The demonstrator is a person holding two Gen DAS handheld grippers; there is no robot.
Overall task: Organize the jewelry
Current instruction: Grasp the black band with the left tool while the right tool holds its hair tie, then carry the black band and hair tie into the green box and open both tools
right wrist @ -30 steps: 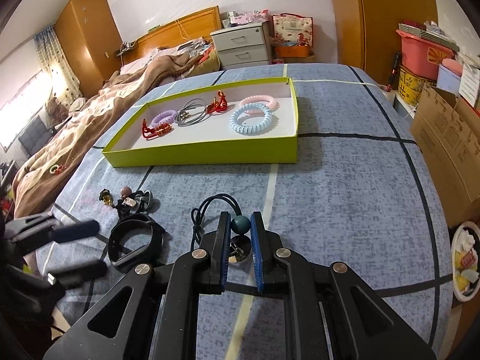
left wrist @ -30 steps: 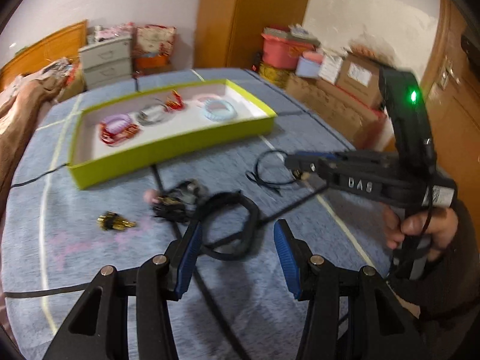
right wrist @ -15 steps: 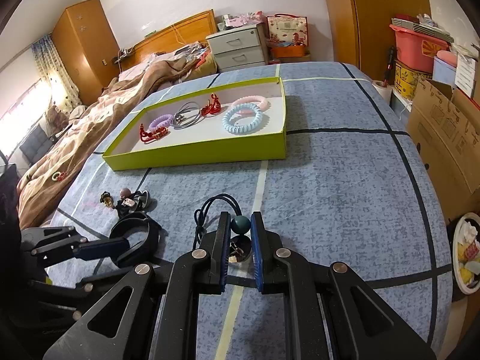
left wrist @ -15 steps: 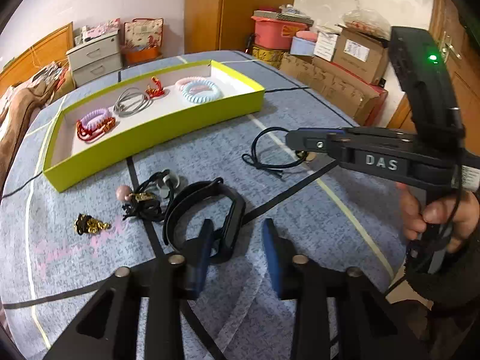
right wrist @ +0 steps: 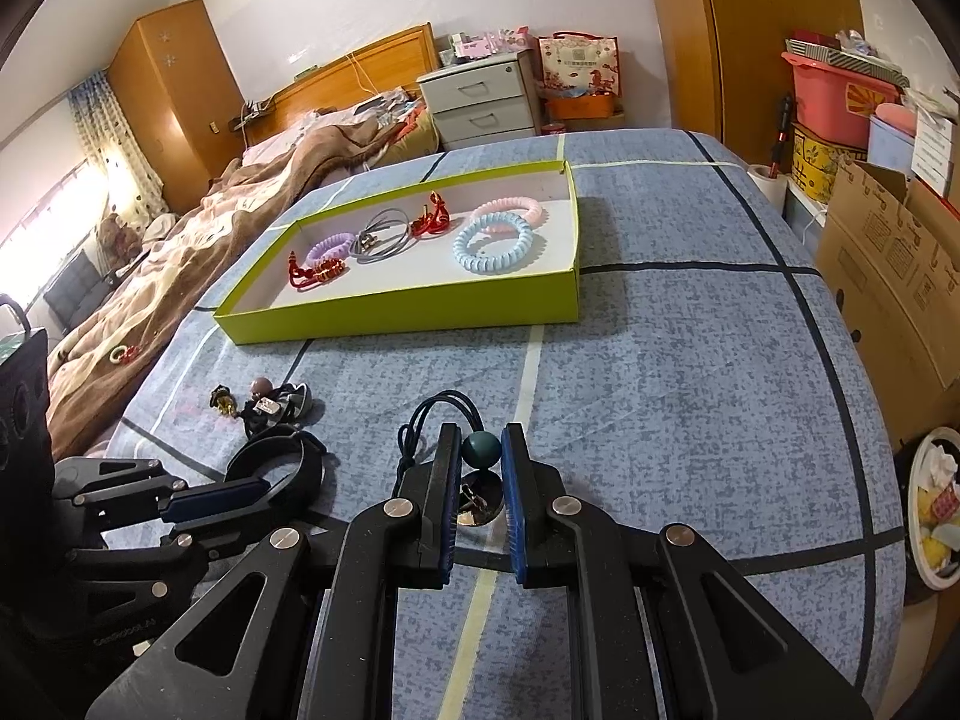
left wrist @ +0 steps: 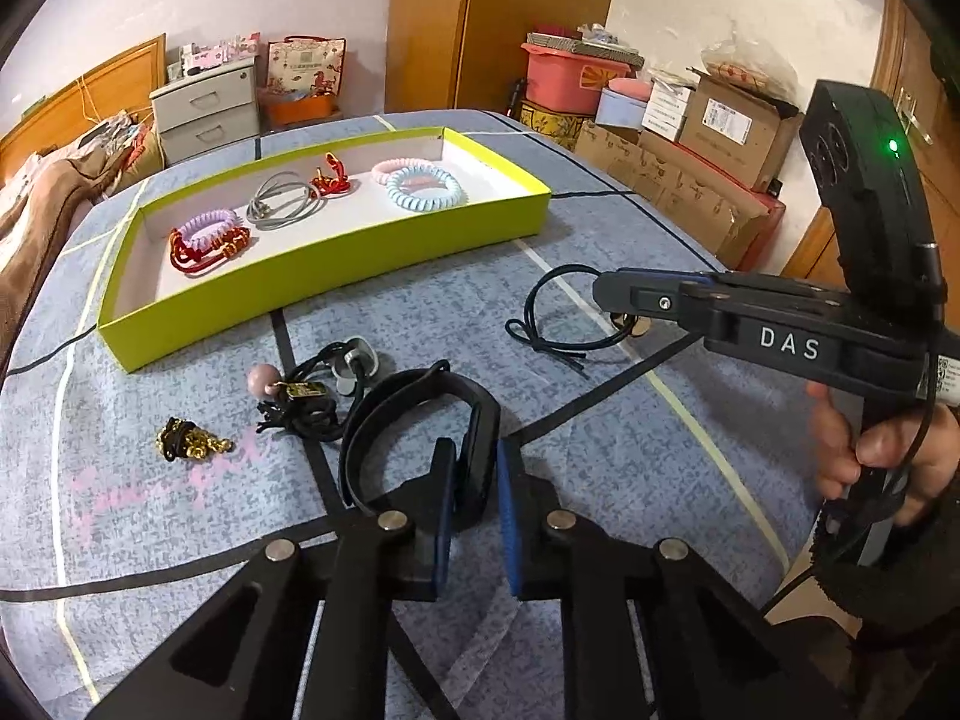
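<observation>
Left wrist view: the left gripper [left wrist: 474,480] is seen with jaws just closed in, pads clamped on the near side of the black band [left wrist: 420,420] lying on the blue cloth [left wrist: 600,462]. A bead cluster [left wrist: 306,390] and gold charm [left wrist: 189,441] lie to its left. The green tray [left wrist: 324,276] sits farther back, holding coil bracelets. The black cord [left wrist: 558,324] lies at right, under the right gripper [left wrist: 624,297].

Right wrist view: the right gripper [right wrist: 480,480] is narrow, pinched on the green bead [right wrist: 480,450] of the cord [right wrist: 429,420]. The band [right wrist: 276,462] is at near left, gripped by the left gripper [right wrist: 240,489]. The tray [right wrist: 420,312] lies beyond.
</observation>
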